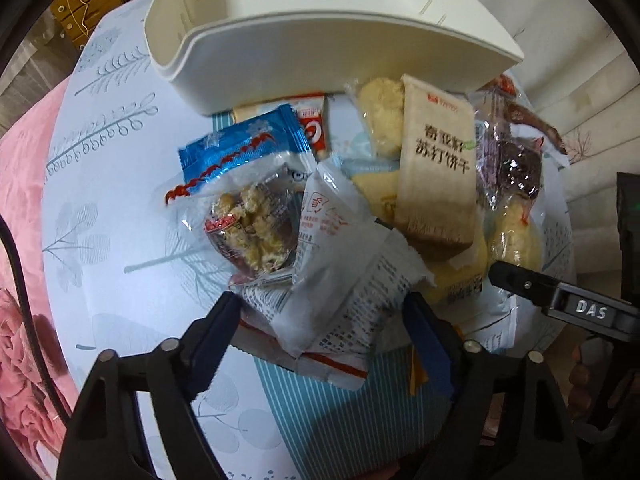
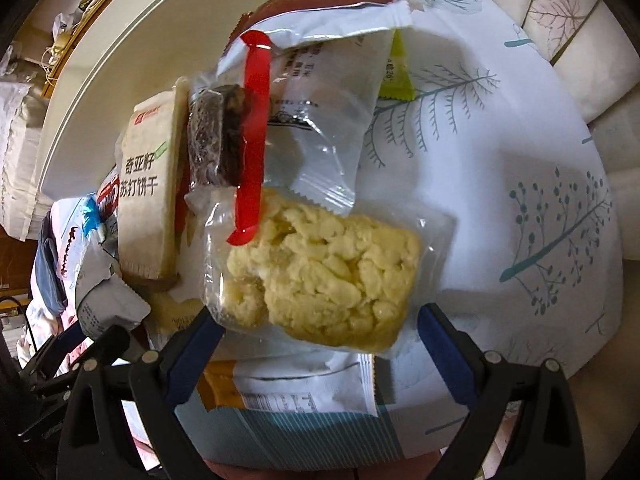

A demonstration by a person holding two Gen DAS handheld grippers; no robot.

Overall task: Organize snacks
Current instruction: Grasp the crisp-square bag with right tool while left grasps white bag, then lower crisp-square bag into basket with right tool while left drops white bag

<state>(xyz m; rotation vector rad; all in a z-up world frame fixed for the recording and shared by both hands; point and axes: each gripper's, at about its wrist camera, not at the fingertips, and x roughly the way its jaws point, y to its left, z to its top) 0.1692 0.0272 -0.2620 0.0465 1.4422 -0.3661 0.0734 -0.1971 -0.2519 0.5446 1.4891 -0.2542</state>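
Observation:
A heap of wrapped snacks lies on a leaf-print tablecloth [image 1: 120,208] in front of a white plastic basket [image 1: 344,32]. My left gripper [image 1: 322,308] points down over the heap, open. A white packet with small print [image 1: 340,300] sits between its blue pads, and I see no squeeze on it. My right gripper [image 2: 320,324] is open around a yellow puffed-rice cake in clear wrap [image 2: 328,272], with a gap at the right pad. One of its fingers [image 1: 520,280] shows in the left wrist view beside that same cake [image 1: 516,236].
The heap also holds a beige cracker packet [image 1: 436,176], a blue packet [image 1: 240,148], a clear-wrapped nut cluster [image 1: 252,236] and a dark cake with a red strip [image 2: 224,140]. A teal striped box [image 1: 352,420] lies under it. Pink fabric [image 1: 24,260] borders the table's left.

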